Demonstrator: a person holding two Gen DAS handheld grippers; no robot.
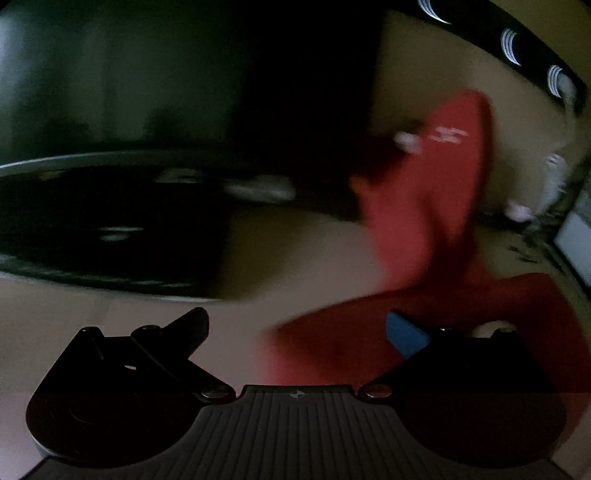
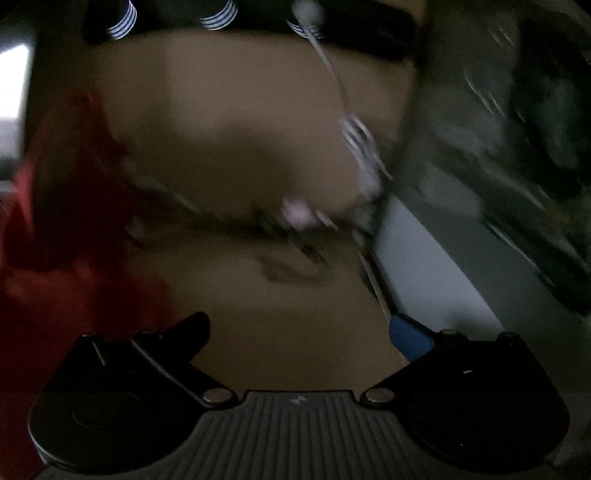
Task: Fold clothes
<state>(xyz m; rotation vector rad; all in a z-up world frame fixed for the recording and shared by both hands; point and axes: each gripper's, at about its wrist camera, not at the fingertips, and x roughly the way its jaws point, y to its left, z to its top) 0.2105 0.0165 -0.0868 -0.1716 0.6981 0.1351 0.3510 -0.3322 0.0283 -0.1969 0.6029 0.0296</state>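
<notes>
A red garment (image 1: pixel 417 221) with small white lettering lies crumpled on a tan surface (image 1: pixel 303 243) in the left wrist view, rising in a fold at centre right and spreading toward the lower right. My left gripper (image 1: pixel 299 328) is open, and red cloth lies between and under its fingers, close to the blue-tipped right finger (image 1: pixel 404 332). In the right wrist view the same red garment (image 2: pixel 62 236) fills the left edge. My right gripper (image 2: pixel 301 330) is open over bare tan surface (image 2: pixel 258 147), apart from the cloth. Both views are dim and motion-blurred.
A dark round object (image 1: pixel 103 221) with a pale rim sits at the left. A black band with white striped marks (image 1: pixel 517 40) runs along the far edge, also visible as a band (image 2: pixel 221 18). A white cable (image 2: pixel 354 125) and dark patterned fabric (image 2: pixel 517 166) lie at the right.
</notes>
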